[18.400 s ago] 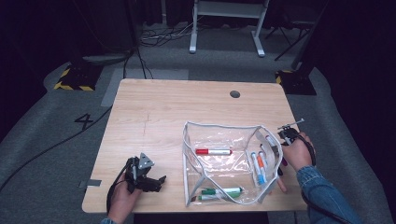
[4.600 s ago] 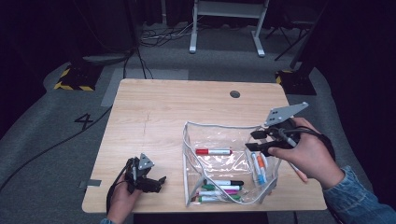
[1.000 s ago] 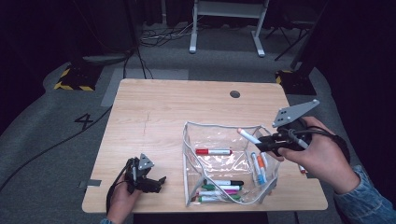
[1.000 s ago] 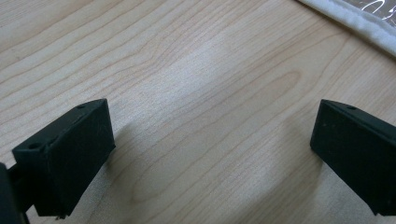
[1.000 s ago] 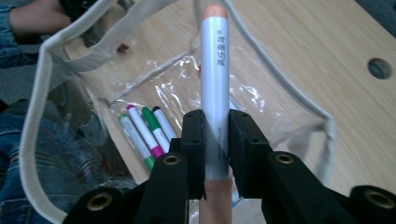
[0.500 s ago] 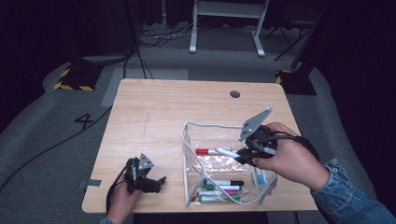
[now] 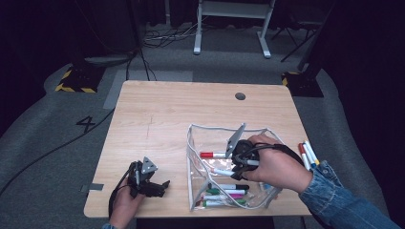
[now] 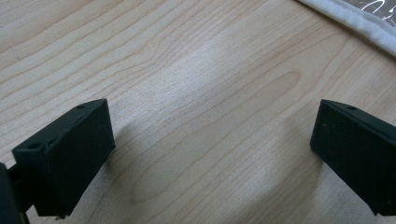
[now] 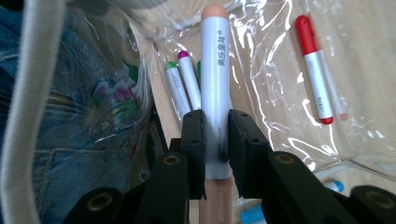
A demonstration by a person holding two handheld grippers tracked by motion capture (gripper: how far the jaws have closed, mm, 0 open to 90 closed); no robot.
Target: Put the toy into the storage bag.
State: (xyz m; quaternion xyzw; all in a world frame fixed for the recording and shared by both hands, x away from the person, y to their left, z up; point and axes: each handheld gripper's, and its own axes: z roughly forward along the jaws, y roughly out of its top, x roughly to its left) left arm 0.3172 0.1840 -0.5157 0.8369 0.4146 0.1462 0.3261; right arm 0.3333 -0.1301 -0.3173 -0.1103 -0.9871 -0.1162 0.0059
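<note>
We've got most markers in the clear plastic pouch [image 7: 196, 143]; right gripper [image 9: 215, 135] clamps a peach-capped white marker [image 9: 215, 70], a few markers beside the pouch [image 7: 306, 152] left.

marker [image 9: 215, 98] lower end hidden btwn jaws

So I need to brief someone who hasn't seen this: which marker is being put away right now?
On the wooden table stands a clear pouch. The right gripper, inside it, clamps a white marker. Its cap is peach, unlike the red marker and the green and magenta ones nearby.
</note>
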